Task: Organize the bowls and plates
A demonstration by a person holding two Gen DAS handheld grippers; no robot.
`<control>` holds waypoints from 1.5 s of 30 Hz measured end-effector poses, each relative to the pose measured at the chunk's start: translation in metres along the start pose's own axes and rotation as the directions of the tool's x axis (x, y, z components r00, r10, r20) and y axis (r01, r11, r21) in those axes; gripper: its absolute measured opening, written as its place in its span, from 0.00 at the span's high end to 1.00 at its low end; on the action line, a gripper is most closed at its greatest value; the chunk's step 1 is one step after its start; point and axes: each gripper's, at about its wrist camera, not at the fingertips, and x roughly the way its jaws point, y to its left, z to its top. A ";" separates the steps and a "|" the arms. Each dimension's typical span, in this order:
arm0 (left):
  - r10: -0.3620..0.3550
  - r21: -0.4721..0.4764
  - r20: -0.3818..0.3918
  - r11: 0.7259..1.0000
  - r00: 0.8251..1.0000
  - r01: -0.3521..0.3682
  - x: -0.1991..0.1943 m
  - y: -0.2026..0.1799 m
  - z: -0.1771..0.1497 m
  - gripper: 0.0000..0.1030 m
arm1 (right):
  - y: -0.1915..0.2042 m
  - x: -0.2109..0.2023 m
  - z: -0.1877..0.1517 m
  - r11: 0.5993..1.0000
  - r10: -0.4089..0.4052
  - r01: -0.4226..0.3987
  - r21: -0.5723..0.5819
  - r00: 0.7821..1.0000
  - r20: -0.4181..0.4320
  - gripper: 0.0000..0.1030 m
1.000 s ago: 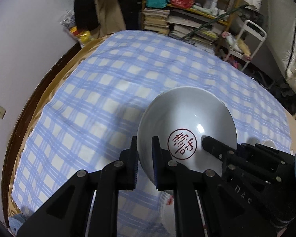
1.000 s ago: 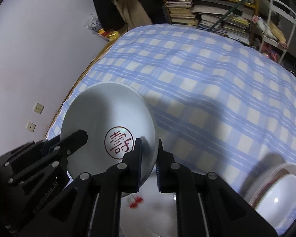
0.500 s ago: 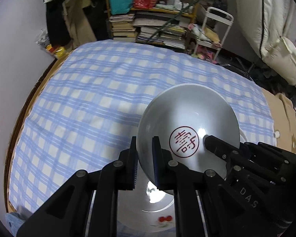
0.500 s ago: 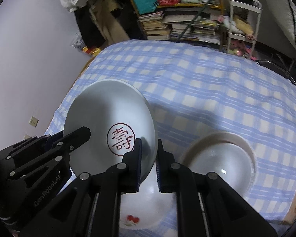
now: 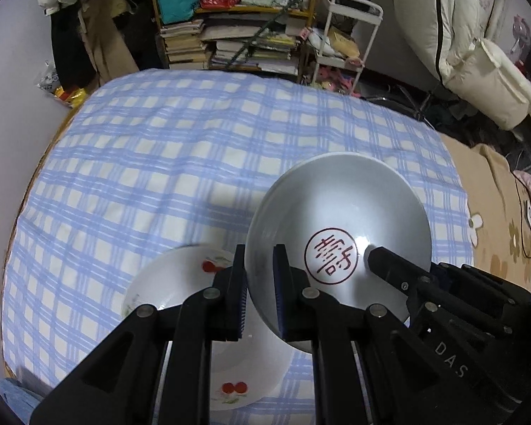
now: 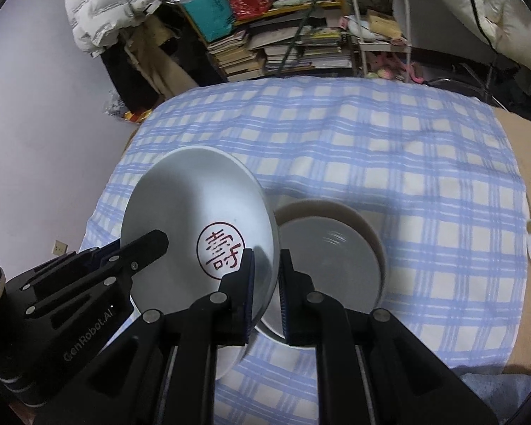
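Over the checked tablecloth on the bench, the left hand-held gripper pinches the nine o'clock rim of a white bowl with a red seal, held above a cherry-patterned plate. At three o'clock, the right hand-held gripper pinches the opposite rim, just beside a brown-rimmed bowl resting on the cloth.

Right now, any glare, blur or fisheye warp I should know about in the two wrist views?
Left wrist: a bright glare spot on the bowl beside its red mark; the checked cloth bulges from the fisheye, corners black. Right wrist: slight smear on the brown-rimmed dish, and the bowl throws a shadow onto the cloth behind it.
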 end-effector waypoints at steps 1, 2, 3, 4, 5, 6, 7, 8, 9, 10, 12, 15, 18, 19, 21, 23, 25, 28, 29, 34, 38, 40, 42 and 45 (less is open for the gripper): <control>0.001 0.008 -0.010 1.000 1.000 -0.001 0.003 -0.004 -0.002 0.88 | -0.002 0.000 -0.001 1.000 -0.006 0.006 0.002 1.000 0.000 0.86; 0.001 0.014 -0.015 1.000 1.000 -0.001 0.005 -0.007 -0.004 0.88 | -0.005 0.000 -0.003 1.000 -0.011 0.011 0.005 1.000 0.000 0.86; 0.000 0.020 -0.020 1.000 1.000 0.001 0.007 -0.009 -0.005 0.88 | -0.007 0.001 -0.004 1.000 -0.016 0.016 0.006 1.000 -0.004 0.86; -0.008 0.025 -0.026 1.000 1.000 0.008 0.009 -0.012 -0.007 0.88 | -0.010 0.001 -0.006 1.000 -0.024 0.024 0.005 1.000 -0.010 0.86; -0.012 0.027 -0.031 1.000 0.999 0.012 0.010 -0.014 -0.007 0.88 | -0.012 0.001 -0.007 1.000 -0.029 0.029 0.004 1.000 -0.012 0.86; -0.016 0.030 -0.037 0.999 0.999 0.017 0.012 -0.016 -0.008 0.88 | -0.014 0.001 -0.008 0.999 -0.033 0.033 0.003 0.999 -0.013 0.86; -0.016 0.034 -0.040 0.999 0.999 0.017 0.014 -0.019 -0.008 0.88 | -0.017 0.002 -0.010 0.999 -0.039 0.039 0.004 0.999 -0.014 0.86; -0.012 0.041 -0.044 0.999 0.999 0.014 0.016 -0.022 -0.008 0.88 | -0.020 0.002 -0.010 0.999 -0.042 0.042 0.006 0.999 -0.014 0.86; -0.007 0.049 -0.046 0.999 0.999 0.009 0.017 -0.024 -0.008 0.88 | -0.023 0.003 -0.011 0.999 -0.045 0.045 0.007 0.999 -0.013 0.86; 0.001 0.059 -0.049 0.998 0.999 0.002 0.020 -0.028 -0.009 0.88 | -0.026 0.003 -0.012 0.999 -0.051 0.051 0.009 0.999 -0.011 0.86; 0.007 0.068 -0.056 0.998 0.998 -0.003 0.024 -0.034 -0.010 0.88 | -0.030 0.005 -0.013 0.998 -0.059 0.060 0.011 0.998 -0.005 0.86; 0.016 0.075 -0.075 0.997 0.997 -0.010 0.032 -0.039 -0.011 0.88 | -0.038 0.008 -0.015 0.998 -0.055 0.055 0.023 0.998 -0.001 0.86; 0.033 0.075 -0.097 0.997 0.995 -0.026 0.040 -0.042 -0.011 0.88 | -0.040 0.015 -0.016 0.998 -0.060 0.060 0.008 0.998 -0.006 0.86; 0.042 0.076 -0.101 0.997 0.994 -0.034 0.043 -0.043 -0.011 0.88 | -0.041 0.017 -0.016 0.998 -0.064 0.064 0.002 0.998 -0.007 0.86; 0.055 0.082 -0.107 0.996 0.993 -0.046 0.046 -0.044 -0.011 0.88 | -0.042 0.022 -0.016 0.998 -0.061 0.061 0.001 0.998 -0.013 0.86; 0.053 0.078 -0.117 0.996 0.992 -0.044 0.050 -0.042 -0.010 0.88 | -0.044 0.027 -0.016 0.999 -0.054 0.054 0.005 0.998 -0.018 0.86; 0.043 0.066 -0.132 0.997 0.990 -0.035 0.054 -0.041 -0.010 0.88 | -0.045 0.030 -0.016 0.998 -0.056 0.056 0.004 0.998 -0.020 0.86; 0.051 0.071 -0.140 0.997 0.989 -0.041 0.058 -0.042 -0.010 0.88 | -0.044 0.033 -0.016 0.998 -0.067 0.067 -0.007 0.998 -0.018 0.86; 0.056 0.076 -0.141 0.996 0.988 -0.046 0.059 -0.042 -0.010 0.88 | -0.043 0.035 -0.017 0.997 -0.076 0.076 -0.017 0.997 -0.019 0.86; 0.053 0.066 -0.151 0.997 0.987 -0.044 0.062 -0.041 -0.011 0.88 | -0.046 0.042 -0.021 0.996 -0.084 0.084 -0.013 0.996 -0.029 0.86; 0.060 0.062 -0.158 0.997 0.986 -0.051 0.065 -0.040 -0.014 0.88 | -0.047 0.040 -0.022 0.997 -0.078 0.077 -0.011 0.997 -0.019 0.85; 0.069 0.071 -0.152 0.996 0.986 -0.059 0.065 -0.041 -0.015 0.88 | -0.047 0.040 -0.023 0.998 -0.067 0.067 -0.015 0.997 -0.025 0.82; 0.071 0.069 -0.150 0.996 0.986 -0.061 0.065 -0.041 -0.016 0.88 | -0.046 0.040 -0.023 0.997 -0.071 0.070 -0.024 0.997 -0.032 0.80; 0.075 0.053 -0.147 0.996 0.986 -0.068 0.062 -0.039 -0.018 0.88 | -0.047 0.040 -0.023 0.998 -0.057 0.056 -0.014 0.998 -0.036 0.78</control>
